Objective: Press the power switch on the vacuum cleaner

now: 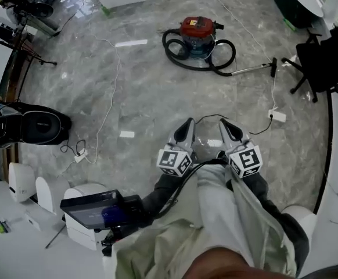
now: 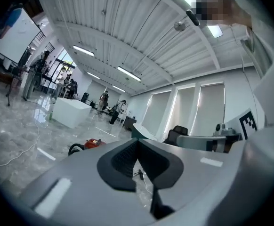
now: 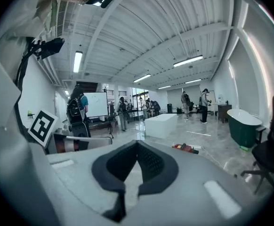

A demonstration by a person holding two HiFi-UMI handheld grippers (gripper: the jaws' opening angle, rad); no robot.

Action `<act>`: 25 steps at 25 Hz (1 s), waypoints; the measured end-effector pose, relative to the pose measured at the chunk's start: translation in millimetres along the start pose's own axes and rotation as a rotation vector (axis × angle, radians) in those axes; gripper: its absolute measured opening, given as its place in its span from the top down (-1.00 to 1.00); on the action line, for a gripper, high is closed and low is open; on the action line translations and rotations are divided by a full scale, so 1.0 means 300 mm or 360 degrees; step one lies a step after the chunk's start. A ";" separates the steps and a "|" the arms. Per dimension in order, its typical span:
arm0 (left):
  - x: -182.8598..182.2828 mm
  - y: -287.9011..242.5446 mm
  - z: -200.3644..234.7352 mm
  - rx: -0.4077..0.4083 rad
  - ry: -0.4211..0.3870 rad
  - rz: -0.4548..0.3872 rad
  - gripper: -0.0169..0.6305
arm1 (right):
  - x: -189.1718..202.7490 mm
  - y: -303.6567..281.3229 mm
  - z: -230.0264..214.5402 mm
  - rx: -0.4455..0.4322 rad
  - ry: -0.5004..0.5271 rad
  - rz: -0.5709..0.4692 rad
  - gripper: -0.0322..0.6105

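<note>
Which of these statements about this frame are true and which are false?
1. The vacuum cleaner stands on the floor, well apart from both grippers. True.
2. The left gripper is pressing the vacuum cleaner's switch. False: it is held close to the person's legs and touches nothing.
3. The right gripper has its jaws together with nothing between them. True.
4. The black hose lies stretched out in a straight line. False: it curls in loops around the vacuum cleaner's body.
</note>
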State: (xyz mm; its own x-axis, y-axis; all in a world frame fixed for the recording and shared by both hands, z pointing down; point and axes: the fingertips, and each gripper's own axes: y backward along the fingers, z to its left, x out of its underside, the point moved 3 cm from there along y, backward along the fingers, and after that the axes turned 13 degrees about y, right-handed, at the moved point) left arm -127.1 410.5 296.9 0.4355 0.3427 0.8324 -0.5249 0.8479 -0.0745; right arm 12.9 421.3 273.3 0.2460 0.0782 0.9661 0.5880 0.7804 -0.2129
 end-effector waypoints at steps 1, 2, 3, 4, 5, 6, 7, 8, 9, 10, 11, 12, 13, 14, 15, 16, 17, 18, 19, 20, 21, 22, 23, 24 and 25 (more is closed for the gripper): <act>0.001 -0.006 -0.024 0.0016 -0.0016 -0.0015 0.93 | -0.002 0.011 -0.014 0.0010 0.0012 -0.0010 0.90; 0.011 -0.015 -0.047 0.0032 -0.0037 -0.0019 0.93 | -0.003 0.024 -0.030 0.0021 0.0022 -0.0013 0.90; 0.026 -0.023 -0.069 0.0049 -0.0059 -0.0015 0.93 | -0.005 0.041 -0.045 0.0032 0.0029 -0.0009 0.90; 0.044 -0.028 -0.091 0.0067 -0.0080 -0.0007 0.93 | -0.003 0.061 -0.056 0.0042 0.0031 -0.0002 0.90; 0.063 -0.032 -0.115 0.0089 -0.0094 0.0003 0.93 | 0.002 0.084 -0.064 0.0049 0.0030 0.0007 0.90; 0.082 -0.036 -0.141 0.0109 -0.0096 0.0017 0.93 | 0.013 0.108 -0.071 0.0052 0.0029 0.0022 0.90; 0.102 -0.039 -0.166 0.0126 -0.0091 0.0032 0.93 | 0.028 0.131 -0.080 0.0054 0.0028 0.0044 0.90; 0.122 -0.042 -0.187 0.0137 -0.0082 0.0047 0.93 | 0.046 0.154 -0.088 0.0055 0.0025 0.0068 0.90; 0.140 -0.043 -0.203 0.0142 -0.0075 0.0062 0.93 | 0.062 0.174 -0.096 0.0059 0.0020 0.0089 0.90; 0.156 -0.043 -0.214 0.0141 -0.0071 0.0073 0.93 | 0.075 0.192 -0.103 0.0063 0.0012 0.0104 0.90; 0.169 -0.043 -0.221 0.0135 -0.0068 0.0080 0.93 | 0.084 0.206 -0.109 0.0067 0.0007 0.0113 0.90; 0.176 -0.045 -0.224 0.0126 -0.0066 0.0081 0.93 | 0.090 0.216 -0.114 0.0069 0.0004 0.0117 0.90; 0.179 -0.049 -0.226 0.0116 -0.0066 0.0080 0.93 | 0.093 0.221 -0.118 0.0068 0.0003 0.0118 0.90; 0.178 -0.053 -0.227 0.0107 -0.0069 0.0077 0.93 | 0.093 0.224 -0.119 0.0064 0.0002 0.0118 0.90; 0.177 -0.058 -0.230 0.0101 -0.0073 0.0074 0.93 | 0.090 0.225 -0.119 0.0056 0.0002 0.0116 0.90; 0.177 -0.060 -0.235 0.0099 -0.0077 0.0073 0.93 | 0.086 0.226 -0.116 0.0047 0.0007 0.0114 0.90; 0.179 -0.062 -0.242 0.0101 -0.0080 0.0074 0.93 | 0.082 0.228 -0.112 0.0036 0.0016 0.0112 0.90; 0.183 -0.063 -0.250 0.0104 -0.0082 0.0078 0.93 | 0.081 0.232 -0.108 0.0027 0.0027 0.0112 0.90; 0.189 -0.066 -0.257 0.0107 -0.0082 0.0084 0.93 | 0.082 0.235 -0.106 0.0019 0.0035 0.0113 0.90; 0.195 -0.070 -0.263 0.0108 -0.0079 0.0090 0.93 | 0.084 0.238 -0.106 0.0014 0.0037 0.0115 0.90; 0.198 -0.075 -0.267 0.0108 -0.0077 0.0094 0.93 | 0.088 0.240 -0.108 0.0010 0.0033 0.0117 0.90; 0.200 -0.079 -0.271 0.0107 -0.0077 0.0096 0.93 | 0.091 0.242 -0.111 0.0006 0.0027 0.0118 0.90; 0.201 -0.083 -0.274 0.0106 -0.0078 0.0097 0.93 | 0.093 0.244 -0.114 0.0003 0.0021 0.0118 0.90; 0.203 -0.086 -0.276 0.0105 -0.0082 0.0098 0.93 | 0.095 0.246 -0.117 0.0001 0.0015 0.0116 0.90; 0.205 -0.088 -0.277 0.0103 -0.0085 0.0100 0.93 | 0.097 0.249 -0.120 -0.0001 0.0008 0.0113 0.90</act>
State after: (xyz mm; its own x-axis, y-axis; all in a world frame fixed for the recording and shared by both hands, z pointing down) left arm -25.7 442.7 304.4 0.3612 0.3710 0.8555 -0.5969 0.7968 -0.0935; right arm 91.8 459.6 280.3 0.2910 0.1304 0.9478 0.5692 0.7726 -0.2811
